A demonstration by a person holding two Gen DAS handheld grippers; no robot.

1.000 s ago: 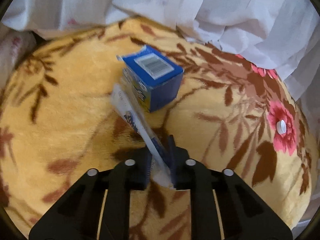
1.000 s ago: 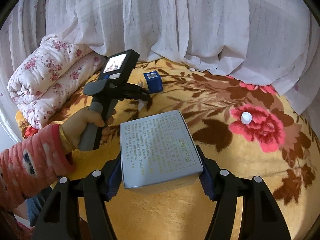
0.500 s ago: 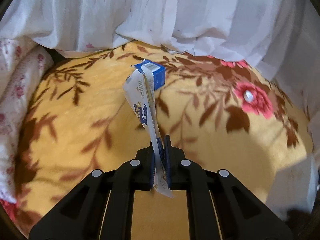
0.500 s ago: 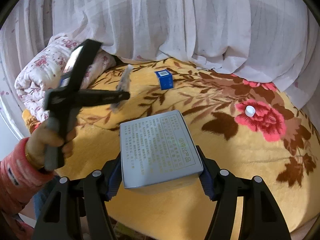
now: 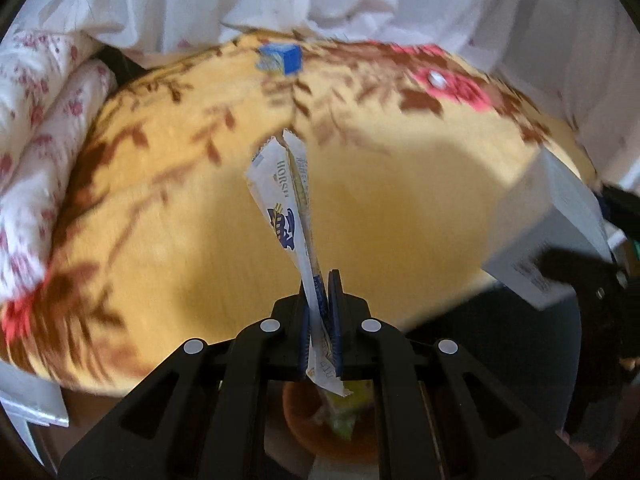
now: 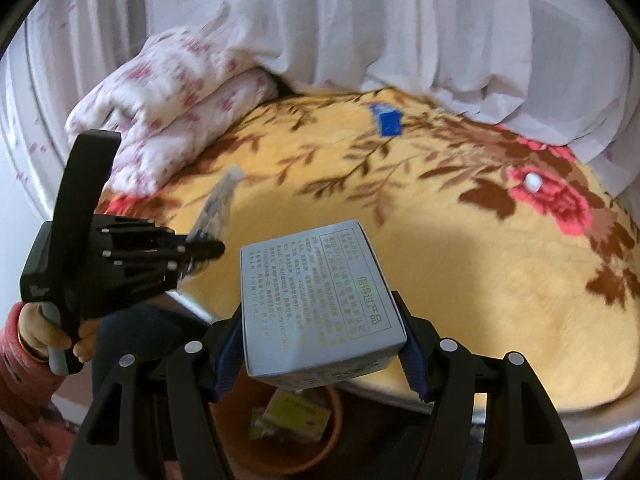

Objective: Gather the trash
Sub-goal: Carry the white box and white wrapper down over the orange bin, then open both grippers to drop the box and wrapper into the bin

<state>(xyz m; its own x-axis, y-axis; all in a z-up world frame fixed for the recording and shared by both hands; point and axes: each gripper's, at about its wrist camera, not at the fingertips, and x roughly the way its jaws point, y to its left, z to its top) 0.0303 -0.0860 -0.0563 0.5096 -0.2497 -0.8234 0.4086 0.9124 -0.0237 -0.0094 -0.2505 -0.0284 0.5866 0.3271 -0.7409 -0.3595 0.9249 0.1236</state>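
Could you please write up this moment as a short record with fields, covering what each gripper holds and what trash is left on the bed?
left gripper: shut on a white and blue snack wrapper, which sticks up from the jaws
right gripper: shut on a grey printed box
bin: orange basket below both grippers, some trash already inside
left on bed: small blue box; white bottle cap on a red flower
surface: yellow floral blanket
beside it: folded pink-flowered quilt

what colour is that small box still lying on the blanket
Blue, with a lighter top face. The small box shows best in the right wrist view, far back on the yellow floral blanket.
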